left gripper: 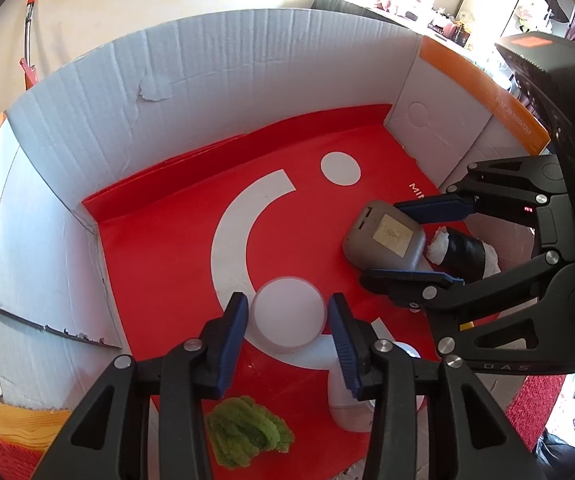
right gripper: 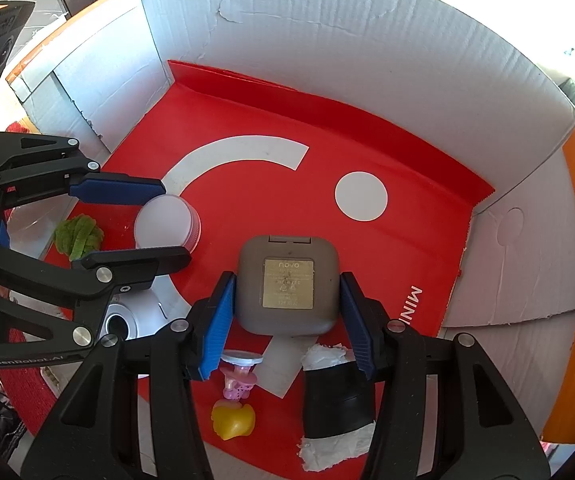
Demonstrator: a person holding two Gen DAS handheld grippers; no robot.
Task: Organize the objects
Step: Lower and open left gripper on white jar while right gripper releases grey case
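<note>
Box (left gripper: 99,92) loading: left gripper (left gripper: 287,314) brackets the white cap (left gripper: 289,312), contact unclear; right gripper (right gripper: 287,300) clamps grey case (right gripper: 287,284) for placement.

We cannot read the small print on the gold label (right gripper: 288,283) of the grey case (right gripper: 287,285) — too fine. The white device (right gripper: 135,316) lies mostly hidden under the left gripper (right gripper: 171,224), and in the left wrist view our own gripper's arms cover much of it. The black-wrapped roll (right gripper: 337,396) is partly behind the right gripper's fingers (right gripper: 361,330) — whether those pads touch the case, we cannot tell.
</note>
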